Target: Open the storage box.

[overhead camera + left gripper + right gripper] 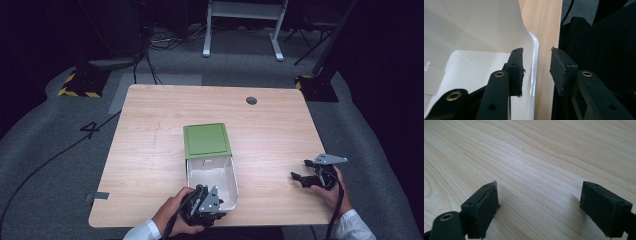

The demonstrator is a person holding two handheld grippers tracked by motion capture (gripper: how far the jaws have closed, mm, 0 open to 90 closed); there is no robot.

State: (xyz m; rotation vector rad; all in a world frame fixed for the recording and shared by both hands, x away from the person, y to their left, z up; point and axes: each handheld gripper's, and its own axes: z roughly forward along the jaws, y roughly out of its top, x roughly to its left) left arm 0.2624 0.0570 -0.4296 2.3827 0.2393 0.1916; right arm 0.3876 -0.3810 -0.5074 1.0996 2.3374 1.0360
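Observation:
A white box [212, 176] lies on the wooden table [150, 150] near its front edge, and its green lid [206, 140] is folded back flat behind it. The box looks empty. My left gripper [201, 196] is at the box's near left corner. In the left gripper view it [536, 67] is open and straddles the box's rim [535, 50]: one pad [516, 70] is inside the wall, the other outside with a gap. My right gripper [299, 177] rests low over bare table at the right, open [539, 205], with nothing between its pads.
A round cable hole [251, 100] sits at the table's far right. A strip of grey tape [98, 196] marks the front left edge. Cables and a white desk frame [243, 25] stand on the carpet beyond the table.

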